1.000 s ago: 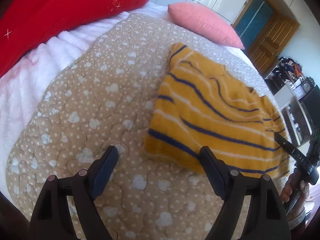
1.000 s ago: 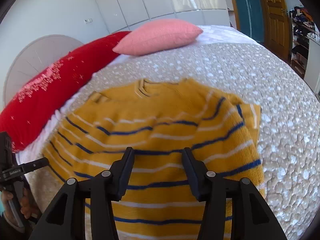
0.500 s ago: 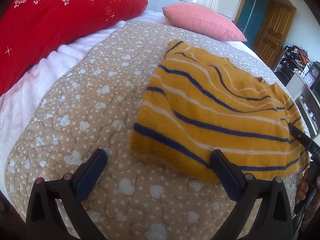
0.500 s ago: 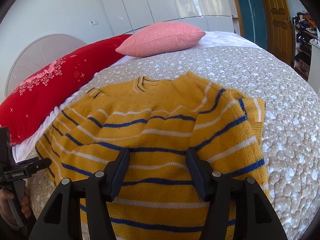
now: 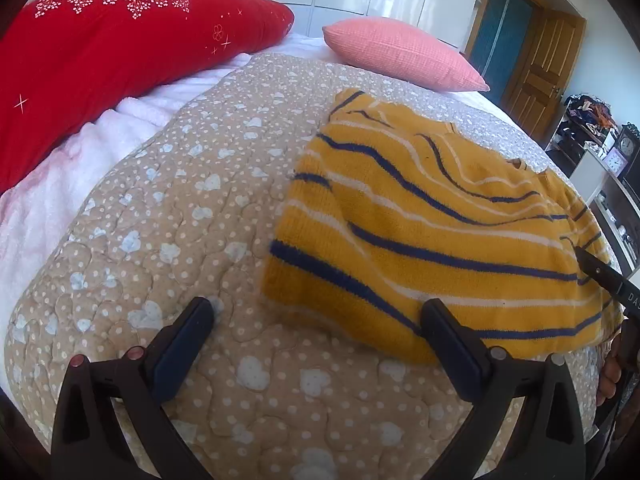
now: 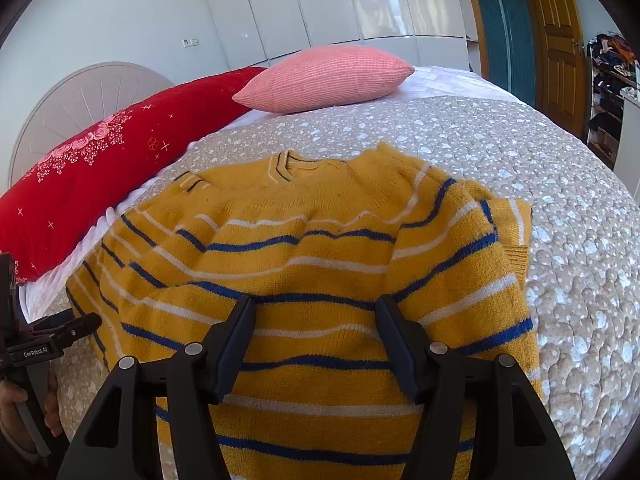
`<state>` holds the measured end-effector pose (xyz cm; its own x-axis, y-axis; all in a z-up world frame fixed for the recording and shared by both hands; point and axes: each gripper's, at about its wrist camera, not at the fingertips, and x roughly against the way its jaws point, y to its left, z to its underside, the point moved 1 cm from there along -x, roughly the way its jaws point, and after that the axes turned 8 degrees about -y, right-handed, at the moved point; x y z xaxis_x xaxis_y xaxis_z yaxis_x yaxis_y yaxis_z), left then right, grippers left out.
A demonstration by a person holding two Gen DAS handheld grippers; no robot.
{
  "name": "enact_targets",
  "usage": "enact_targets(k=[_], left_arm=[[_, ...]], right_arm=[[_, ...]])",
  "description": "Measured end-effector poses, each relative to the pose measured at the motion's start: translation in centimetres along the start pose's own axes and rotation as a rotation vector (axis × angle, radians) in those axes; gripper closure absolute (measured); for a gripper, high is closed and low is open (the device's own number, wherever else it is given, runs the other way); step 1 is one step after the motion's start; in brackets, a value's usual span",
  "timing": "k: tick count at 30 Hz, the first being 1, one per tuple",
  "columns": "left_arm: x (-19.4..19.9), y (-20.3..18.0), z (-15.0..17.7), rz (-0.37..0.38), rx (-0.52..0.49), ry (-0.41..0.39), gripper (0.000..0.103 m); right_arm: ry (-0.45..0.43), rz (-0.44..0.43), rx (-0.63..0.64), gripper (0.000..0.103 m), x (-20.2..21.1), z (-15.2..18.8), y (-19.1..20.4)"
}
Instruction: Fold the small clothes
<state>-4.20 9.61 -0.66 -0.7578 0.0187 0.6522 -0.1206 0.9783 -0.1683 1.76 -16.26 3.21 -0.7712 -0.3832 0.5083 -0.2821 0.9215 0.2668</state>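
Observation:
A yellow sweater with blue and white stripes lies flat on the quilt, sleeves folded in; in the right wrist view the sweater shows its collar at the far end. My left gripper is wide open at the sweater's near left corner, one finger over the quilt, the other over the hem. My right gripper hovers over the sweater's lower body, its jaws opening, with nothing pinched between them. One right finger shows at the left view's right edge.
The beige heart-print quilt covers the bed. A red pillow and a pink pillow lie at the head end. A wooden door and cluttered shelves stand beyond the bed. A hand holds the left gripper.
The left jaws have spread much wider and the left gripper has dipped a little toward the sweater's corner. The right jaws have widened slightly. The sweater has not moved.

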Motion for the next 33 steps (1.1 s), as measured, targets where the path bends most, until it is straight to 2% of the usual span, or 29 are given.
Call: enact_targets(k=[25,33], left_arm=[[0.2,0.4,0.2,0.025,0.01,-0.034,0.0],[1.8,1.6,-0.1,0.069,0.046,-0.017,0.0]], right_arm=[[-0.003,0.013,0.018,0.037,-0.1,0.0,0.0],[-0.001,0.018,0.032,0.036,-0.2,0.0,0.0]])
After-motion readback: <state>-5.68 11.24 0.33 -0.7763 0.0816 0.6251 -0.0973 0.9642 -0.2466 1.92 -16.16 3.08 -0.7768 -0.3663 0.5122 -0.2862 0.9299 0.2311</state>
